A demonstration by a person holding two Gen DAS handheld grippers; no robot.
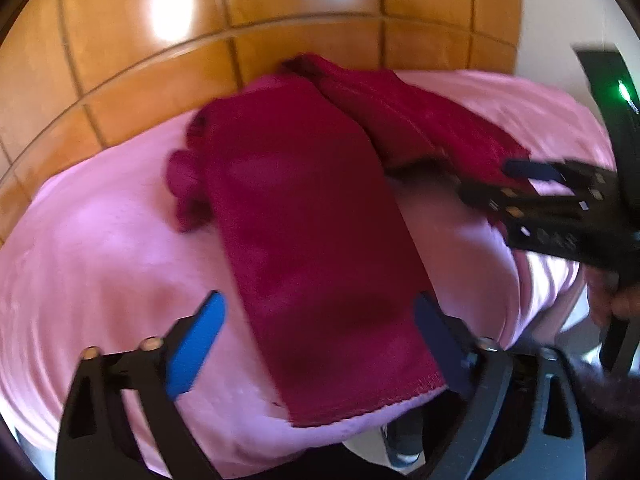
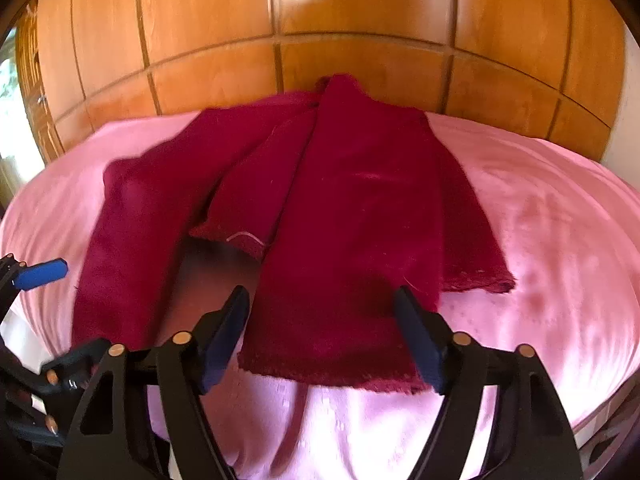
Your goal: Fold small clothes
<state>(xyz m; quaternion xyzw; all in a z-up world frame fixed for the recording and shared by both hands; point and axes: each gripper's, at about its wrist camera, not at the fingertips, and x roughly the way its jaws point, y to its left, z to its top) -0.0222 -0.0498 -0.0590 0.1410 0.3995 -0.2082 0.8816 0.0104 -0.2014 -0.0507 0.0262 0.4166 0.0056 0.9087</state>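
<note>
Spread lengthwise across the pink bedsheet [image 2: 540, 240], the crimson garment [image 2: 352, 208] lies with two long panels running from the far wooden headboard [image 2: 360, 20] toward the near edge; a shorter flap sits between them and the hems are frayed. Whether these are trouser legs cannot be told for certain. In the left wrist view the left-hand panel [image 1: 312, 220] reaches almost to the near edge of the bed.

The right gripper [image 2: 324, 340] straddles the near hem of the right-hand panel, fingers at a middling spread, pads standing off either side of the cloth and not yet pressing. The left gripper [image 1: 316, 328] likewise brackets its panel's hem, fingers wide, nothing clamped. The right gripper also shows at the right of the left wrist view.

Judgement: the step in hand is seizing both near hems for a lengthwise fold toward the headboard. To do it well, each pair of pads should bite both cloth layers squarely at the hem, without pinching the sheet beneath, and both hands should lift evenly so the panels stay parallel.
</note>
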